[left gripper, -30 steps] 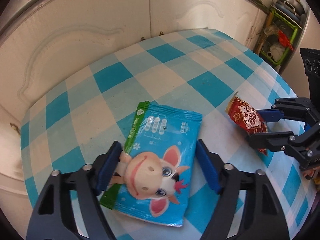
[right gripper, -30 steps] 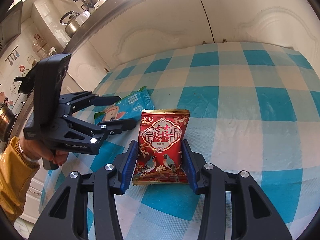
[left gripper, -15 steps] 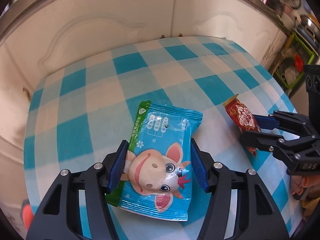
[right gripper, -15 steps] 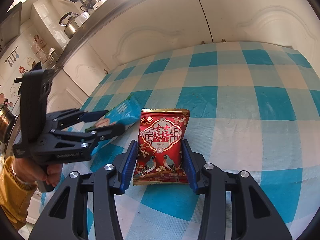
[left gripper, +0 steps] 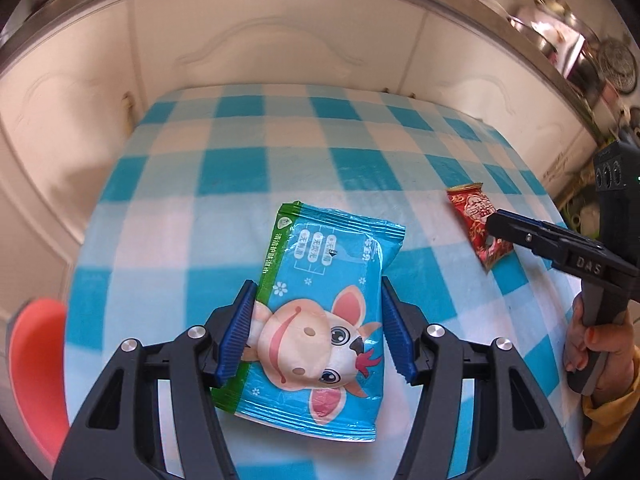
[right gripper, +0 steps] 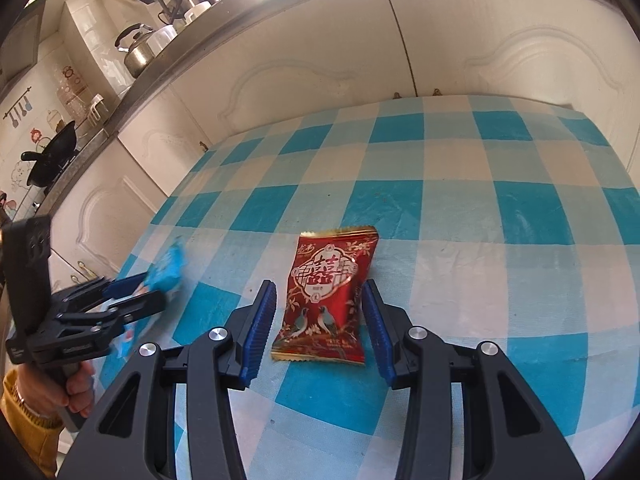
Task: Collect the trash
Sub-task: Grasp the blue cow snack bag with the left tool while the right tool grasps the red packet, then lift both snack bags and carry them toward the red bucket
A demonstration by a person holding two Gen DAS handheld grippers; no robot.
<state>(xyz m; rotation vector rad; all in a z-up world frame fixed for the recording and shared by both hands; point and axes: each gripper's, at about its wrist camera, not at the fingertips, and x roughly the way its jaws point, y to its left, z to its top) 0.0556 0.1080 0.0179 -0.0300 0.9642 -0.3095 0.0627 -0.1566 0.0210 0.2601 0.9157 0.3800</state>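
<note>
A blue wet-wipe packet with a cartoon cow hangs between the pads of my left gripper, which is shut on its long edges. The right wrist view has that gripper at the far left, with the blurred blue packet held just above the checked tablecloth. A red snack packet lies flat on the cloth between the fingers of my right gripper. That gripper is open, and a sliver of cloth shows beside each pad. From the left wrist, the red packet lies partly under a right finger.
White cabinet doors stand right behind the table's far edge. An orange-red rounded object sits below the table's left edge. A counter holds a kettle and a wok. A person's hand grips the right handle.
My left gripper closed on the blue packet, rolled, and carried it left, away from the red packet. The right gripper and the red packet have not moved.
</note>
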